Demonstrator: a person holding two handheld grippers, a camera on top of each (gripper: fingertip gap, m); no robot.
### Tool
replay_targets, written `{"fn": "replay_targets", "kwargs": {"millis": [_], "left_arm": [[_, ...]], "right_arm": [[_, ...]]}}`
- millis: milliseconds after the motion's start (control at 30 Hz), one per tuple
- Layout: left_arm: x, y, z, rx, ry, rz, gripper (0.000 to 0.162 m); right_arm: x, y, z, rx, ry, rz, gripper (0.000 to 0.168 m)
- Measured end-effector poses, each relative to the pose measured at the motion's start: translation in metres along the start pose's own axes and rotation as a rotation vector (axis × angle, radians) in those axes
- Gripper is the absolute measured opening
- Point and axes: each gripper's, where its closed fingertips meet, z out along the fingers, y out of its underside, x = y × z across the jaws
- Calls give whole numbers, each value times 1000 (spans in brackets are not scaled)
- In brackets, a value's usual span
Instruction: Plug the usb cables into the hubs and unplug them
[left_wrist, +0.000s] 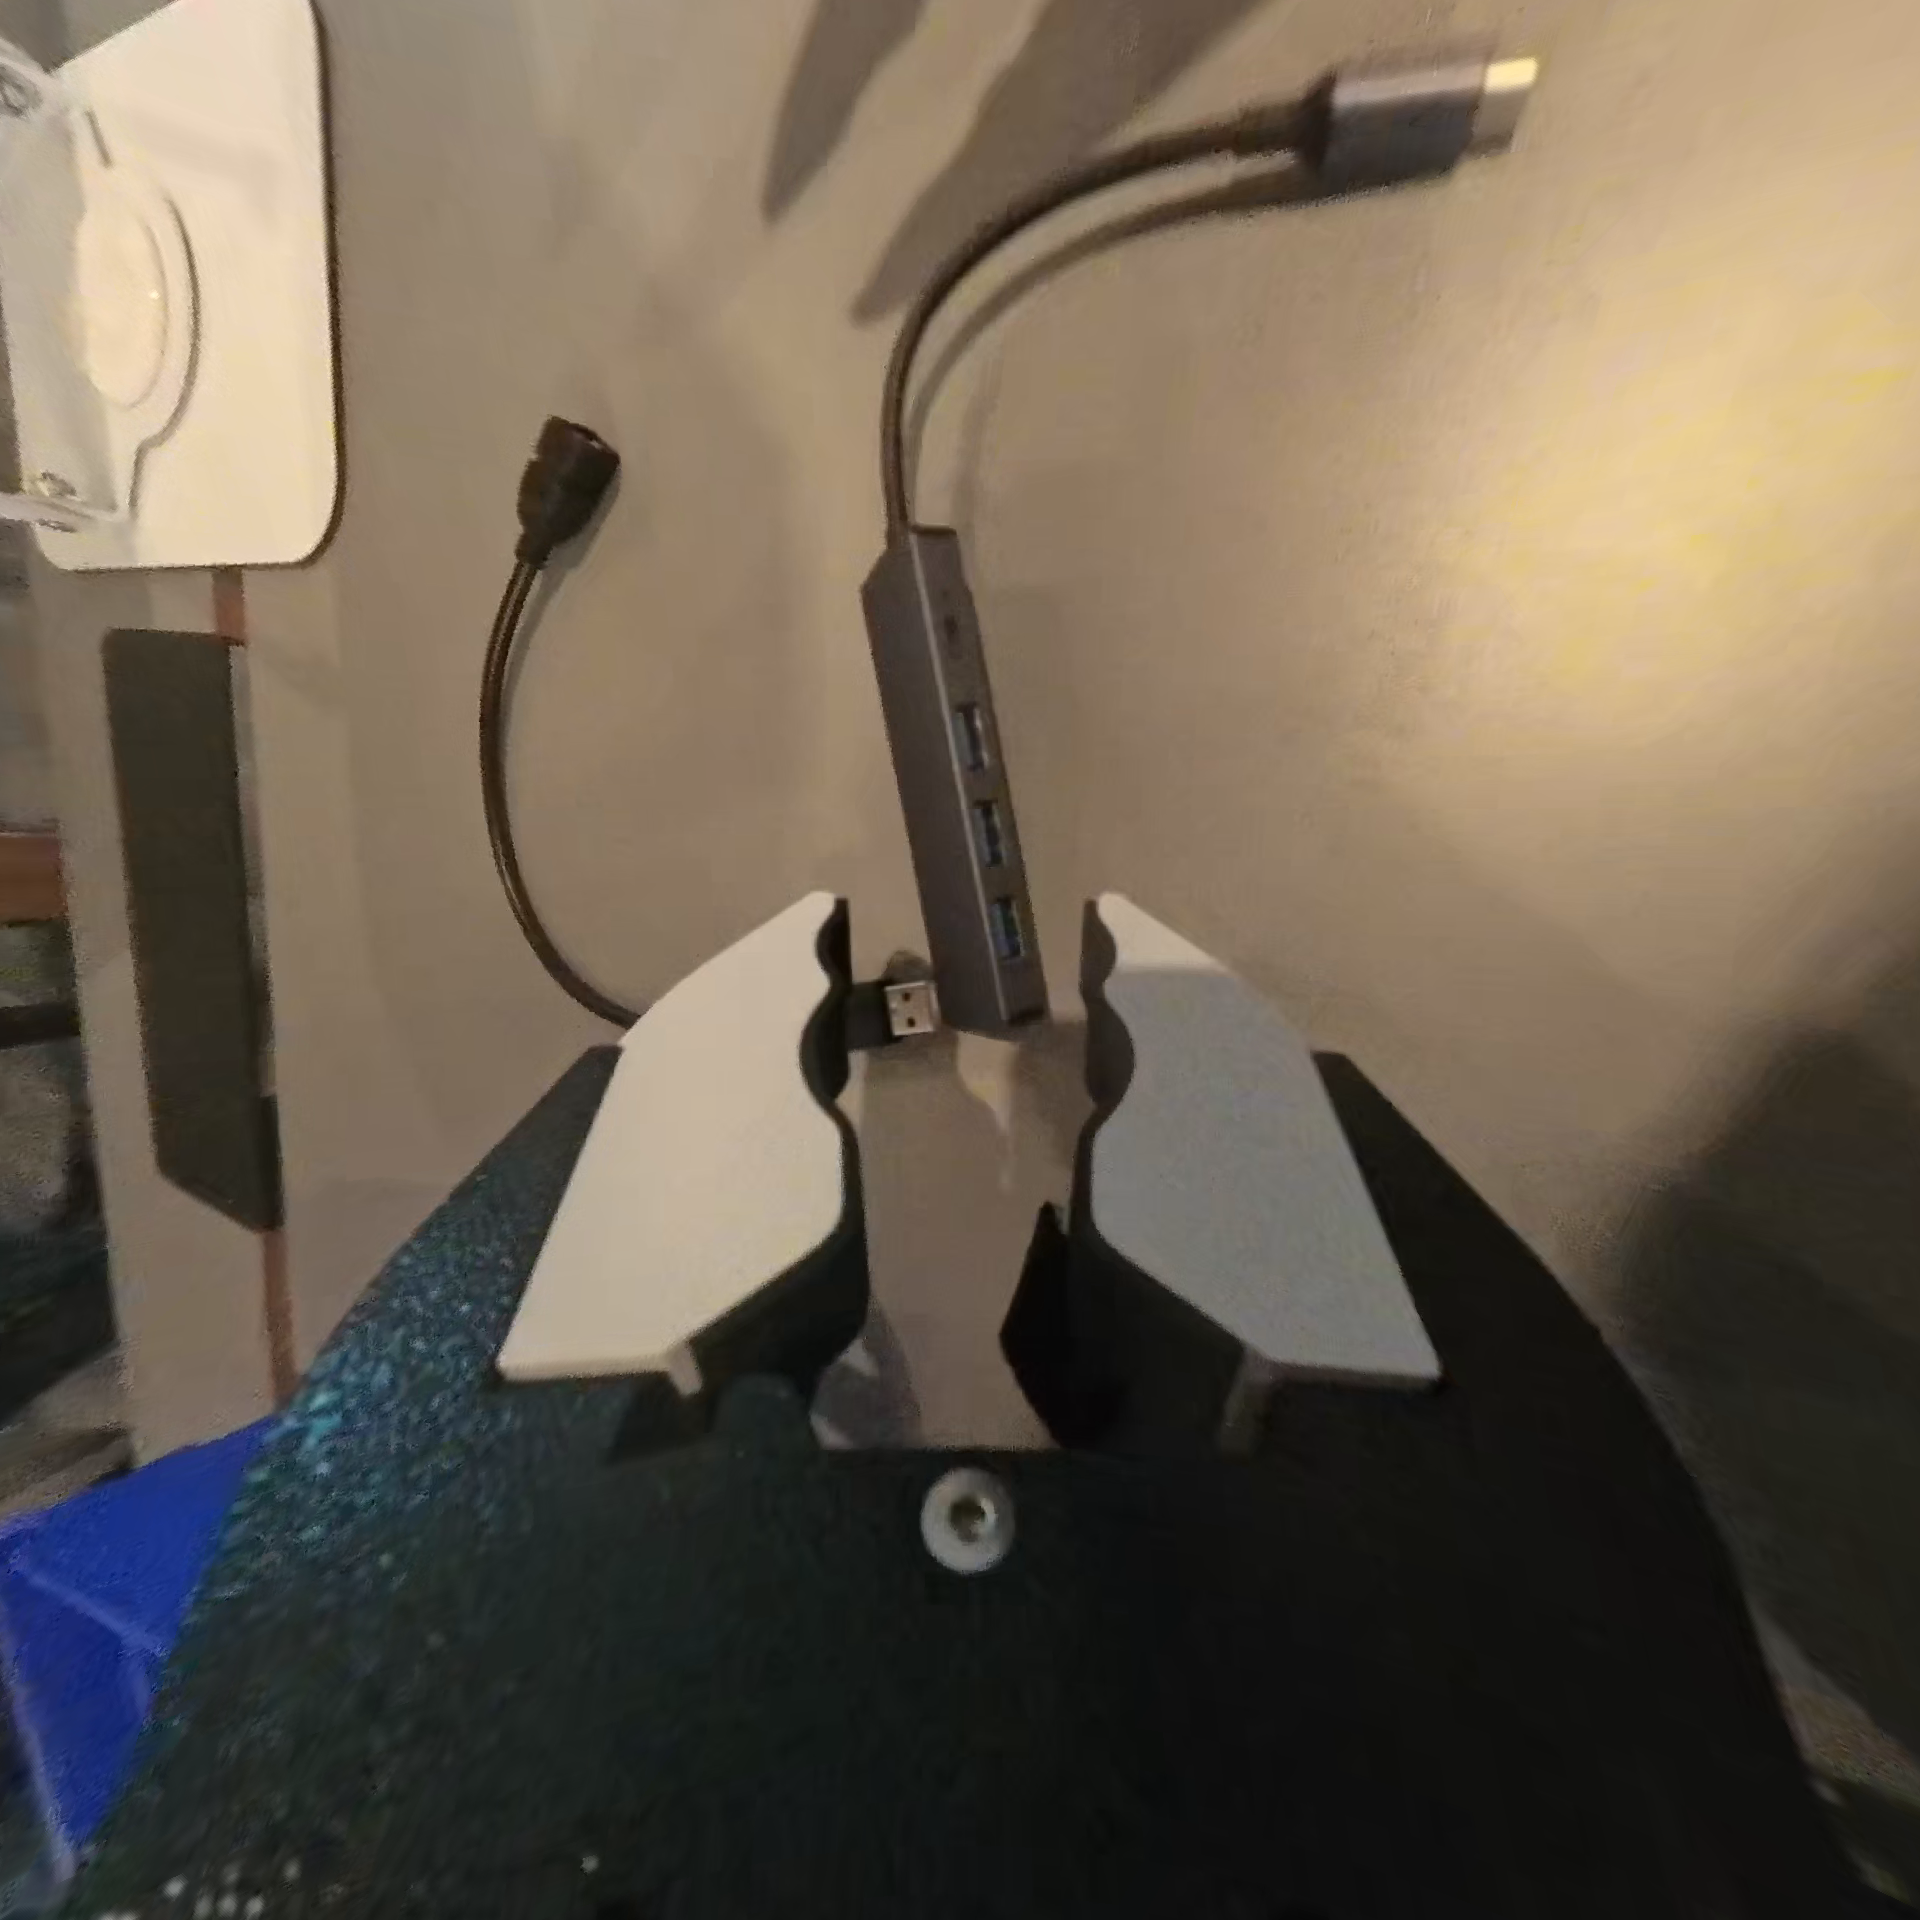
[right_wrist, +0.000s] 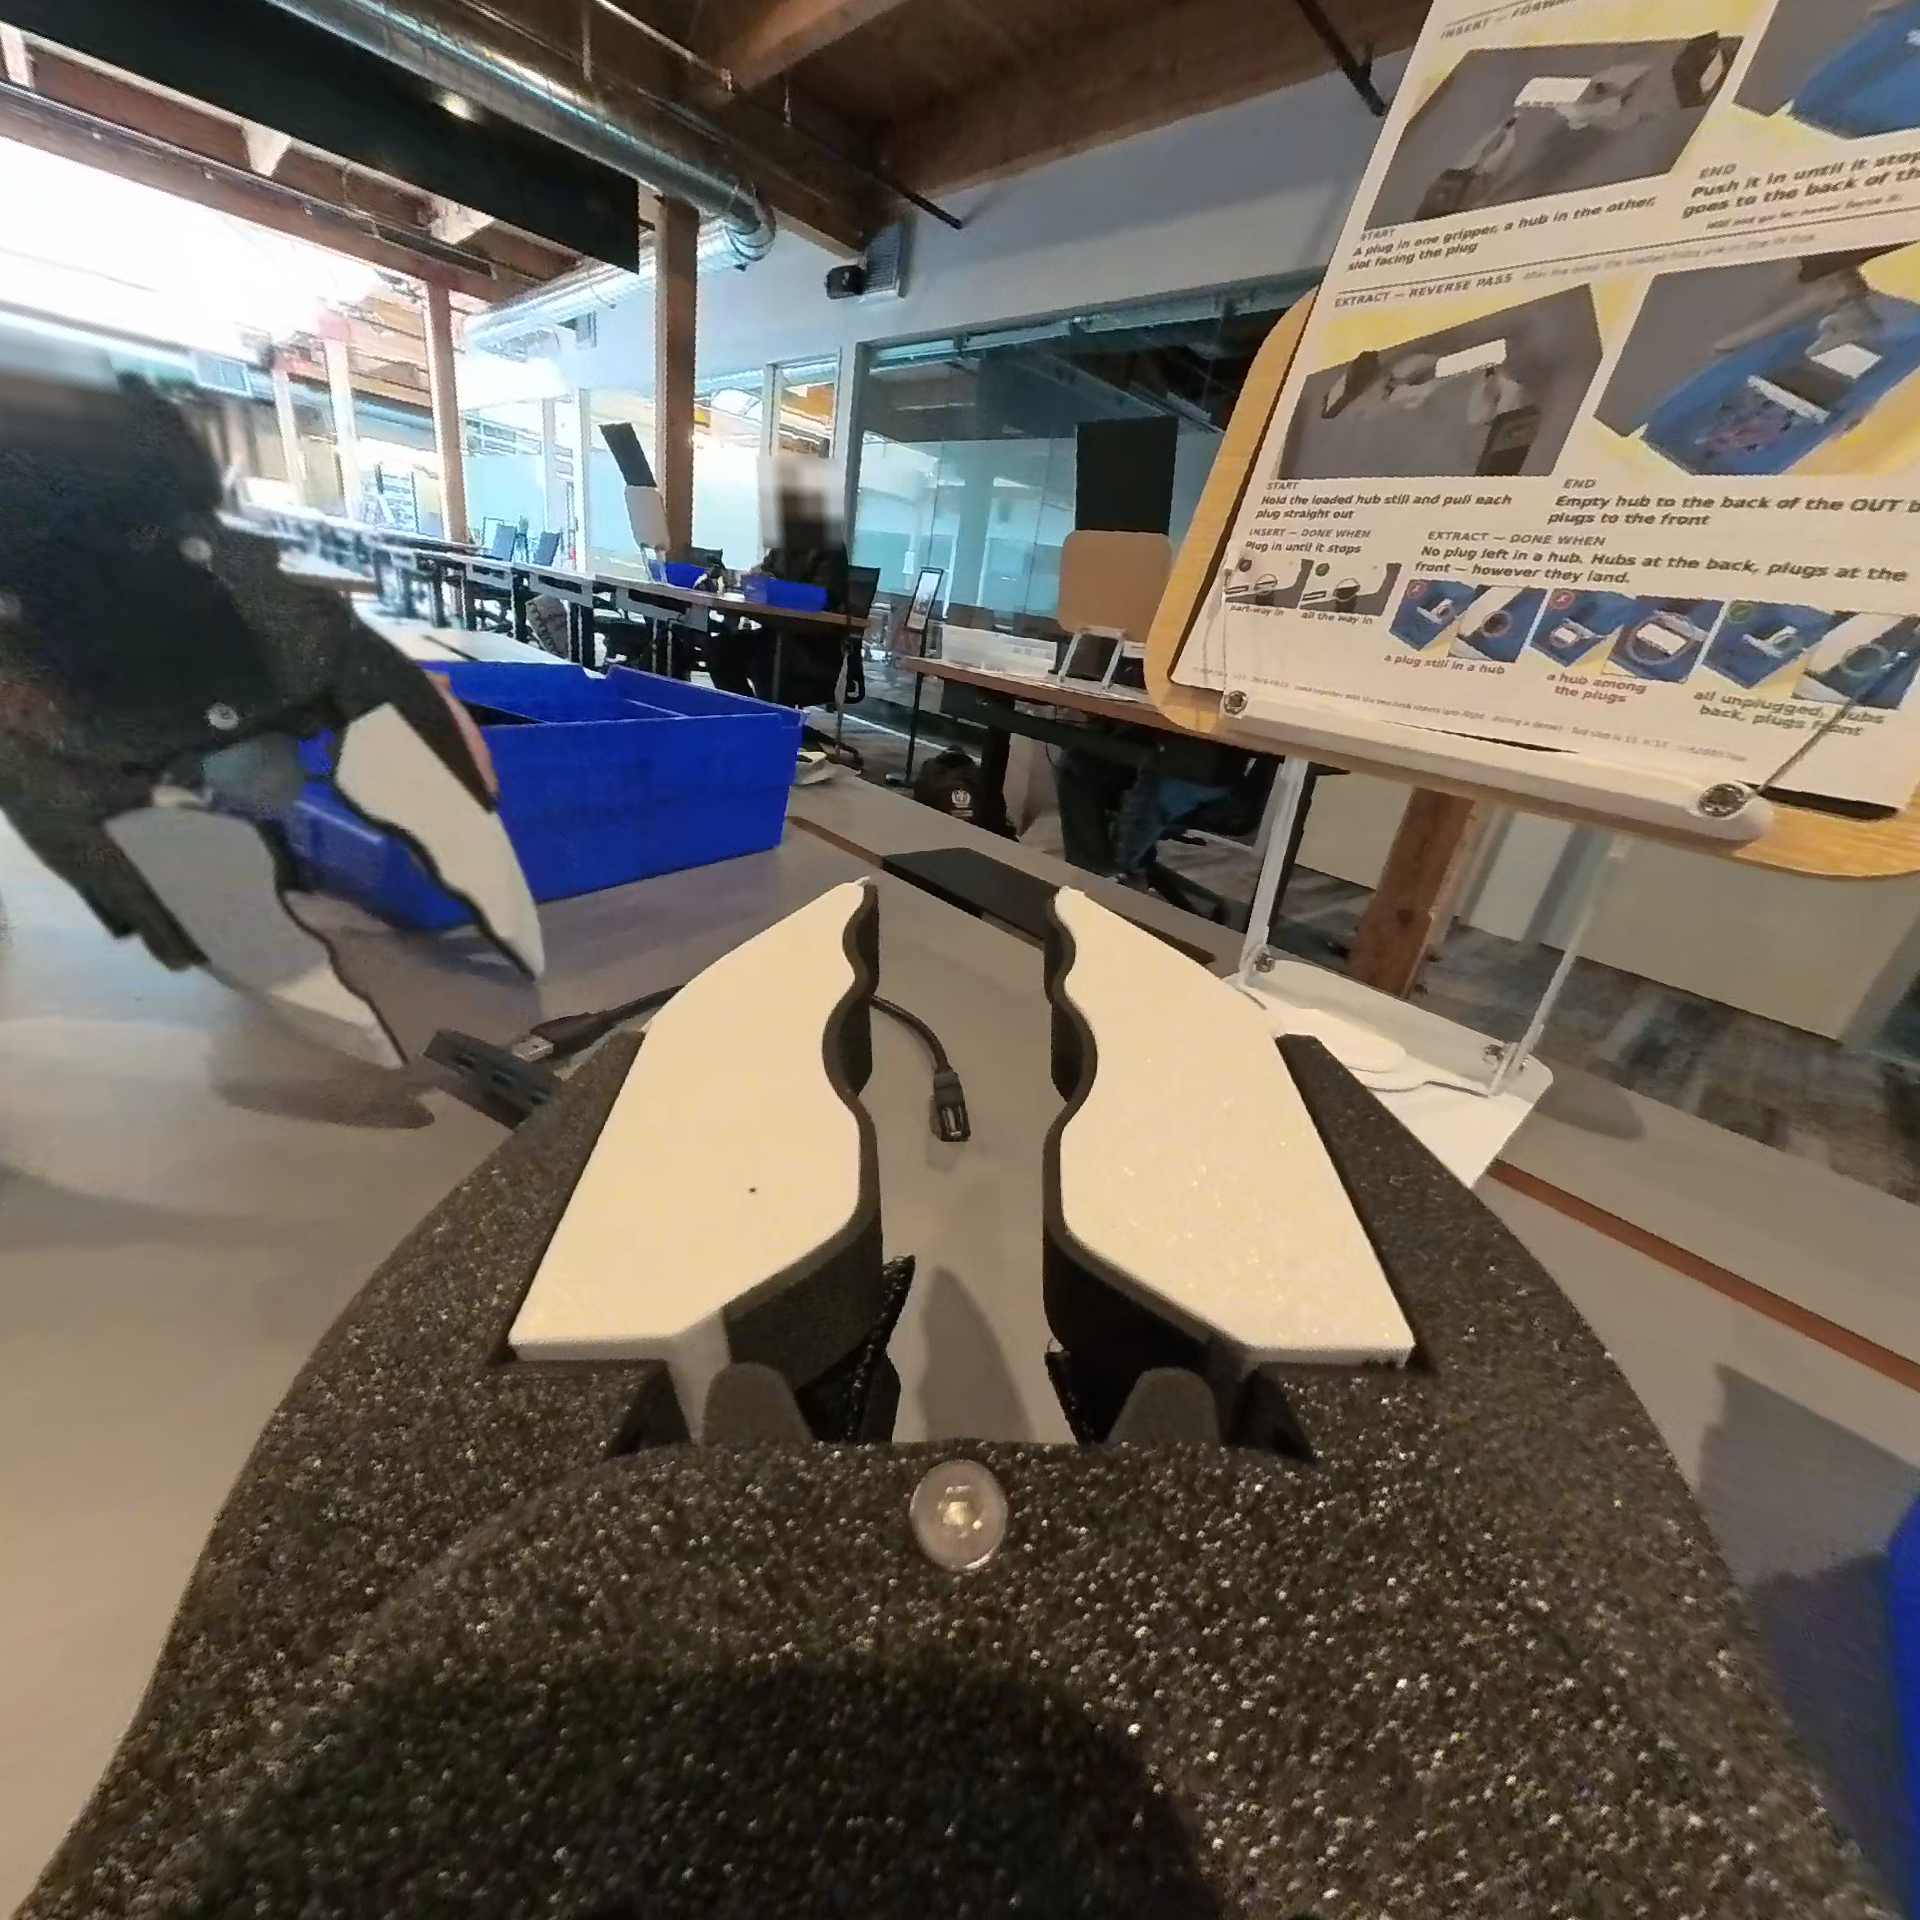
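Observation:
A grey USB hub (left_wrist: 956, 810) with three blue ports lies on the grey table (left_wrist: 1455, 727). Its cable curves away to a grey plug (left_wrist: 1423, 114). My left gripper (left_wrist: 966, 935) is open, and the hub's near end sits between its fingertips. A short black USB cable (left_wrist: 499, 769) lies to the left, with its metal plug (left_wrist: 912, 1013) beside the left finger and its socket end (left_wrist: 566, 468) farther off. My right gripper (right_wrist: 964, 914) is open low over the table, and the cable's socket end (right_wrist: 951, 1101) lies loose between its fingers. The right wrist view shows the left gripper (right_wrist: 468, 1016) over the hub (right_wrist: 488, 1070).
A blue bin (right_wrist: 644, 758) stands on the table behind the left gripper. A tilted instruction board (right_wrist: 1558, 416) stands on a white stand (right_wrist: 1455, 1081) at the right. A flat black piece (right_wrist: 977, 883) lies beyond my right fingers. A person sits at desks far back.

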Motion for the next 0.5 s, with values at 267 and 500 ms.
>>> {"fn": "replay_targets", "kwargs": {"millis": [267, 500], "left_arm": [[-4, 10, 20, -219, -189, 244, 22], [-10, 7, 30, -334, -311, 382, 14]], "right_arm": [[-2, -3, -1, 8, -5, -9, 30], [-3, -6, -2, 19, -5, -12, 30]]}}
